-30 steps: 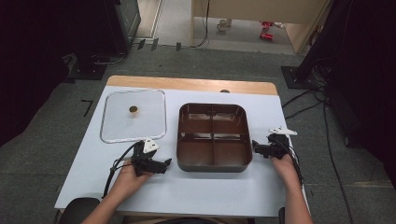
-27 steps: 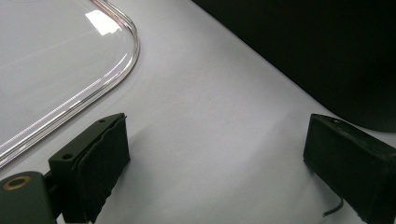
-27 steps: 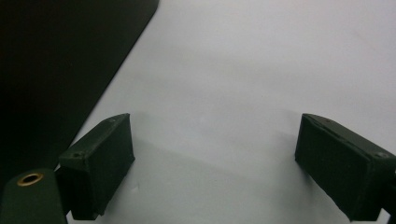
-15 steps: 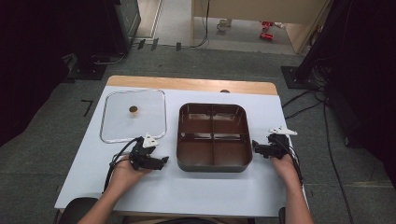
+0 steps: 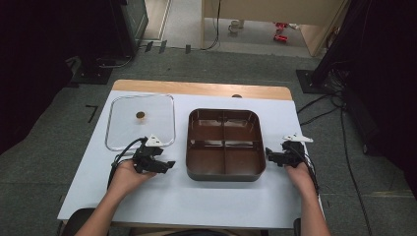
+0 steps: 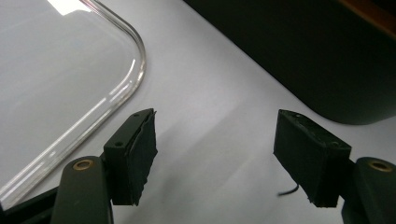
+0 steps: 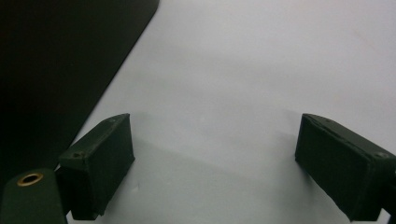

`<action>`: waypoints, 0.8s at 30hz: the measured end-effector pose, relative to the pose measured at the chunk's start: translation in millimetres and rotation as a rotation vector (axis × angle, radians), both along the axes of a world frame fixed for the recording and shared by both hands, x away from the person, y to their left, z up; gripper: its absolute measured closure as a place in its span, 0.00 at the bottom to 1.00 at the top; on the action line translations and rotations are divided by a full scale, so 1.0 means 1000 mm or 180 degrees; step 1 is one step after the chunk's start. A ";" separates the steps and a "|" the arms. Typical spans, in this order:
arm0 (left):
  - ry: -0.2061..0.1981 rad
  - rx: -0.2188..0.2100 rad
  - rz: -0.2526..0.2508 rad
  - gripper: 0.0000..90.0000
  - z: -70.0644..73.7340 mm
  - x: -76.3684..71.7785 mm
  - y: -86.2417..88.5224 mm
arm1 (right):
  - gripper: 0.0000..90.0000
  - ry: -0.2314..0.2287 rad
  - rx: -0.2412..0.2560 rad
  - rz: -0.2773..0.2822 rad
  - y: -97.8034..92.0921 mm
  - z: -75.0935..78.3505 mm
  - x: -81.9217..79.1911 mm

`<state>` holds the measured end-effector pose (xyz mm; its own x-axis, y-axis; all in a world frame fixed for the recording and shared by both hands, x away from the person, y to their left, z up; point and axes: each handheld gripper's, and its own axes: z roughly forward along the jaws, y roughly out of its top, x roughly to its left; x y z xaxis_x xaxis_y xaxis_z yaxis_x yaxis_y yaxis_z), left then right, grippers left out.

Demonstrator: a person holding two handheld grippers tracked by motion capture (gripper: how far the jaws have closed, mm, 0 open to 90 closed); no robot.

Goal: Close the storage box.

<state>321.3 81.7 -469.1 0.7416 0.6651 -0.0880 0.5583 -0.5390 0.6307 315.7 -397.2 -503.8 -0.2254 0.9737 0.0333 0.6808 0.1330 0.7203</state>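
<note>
A brown tray [image 5: 224, 168] with several compartments sits in the middle of the white table [image 5: 196, 196]. A clear lid [image 5: 140, 122] with a small brown knob [image 5: 140, 115] lies flat to its left. My left gripper [image 5: 169, 164] rests low on the table just left of the tray, open and empty, its jaws pointing at the tray's wall [image 6: 299, 56], with the lid's corner [image 6: 135, 70] beside it. My right gripper [image 5: 269, 155] stands open and empty at the tray's right side, the dark tray wall [image 7: 60, 60] to the left of its jaws.
The table's far edge is a bare wooden strip [image 5: 201, 88]. Cables [image 5: 319, 110] run over the floor to the right, and dark equipment [image 5: 98, 34] stands beyond the table at the back left. White tabletop lies in front of the tray.
My left gripper has shifted slightly to the left and toward the person. The right gripper, tray and lid have stayed put.
</note>
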 end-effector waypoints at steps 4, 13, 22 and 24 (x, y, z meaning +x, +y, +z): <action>-0.0071 -0.0019 -0.0009 0.33 0.007 0.004 0.004 | 0.12 0.0000 -0.0003 0.0000 0.000 0.000 0.000; -0.0164 -0.0069 0.0176 0.32 0.020 0.028 0.021 | 0.12 0.0000 -0.0001 0.0000 0.000 0.000 0.000; -0.0232 -0.0071 0.0265 0.33 0.024 0.047 0.031 | 0.12 -0.0001 -0.0003 0.0001 0.000 0.000 0.000; -0.0246 -0.0040 0.0287 0.35 0.023 0.052 0.033 | 0.12 -0.0001 -0.0004 0.0001 0.000 0.000 0.000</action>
<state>373.2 114.9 -446.1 0.6837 0.7286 -0.0416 0.5535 -0.4806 0.6802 315.7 -397.2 -503.8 -0.2258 0.9737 0.0321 0.6805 0.1340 0.7204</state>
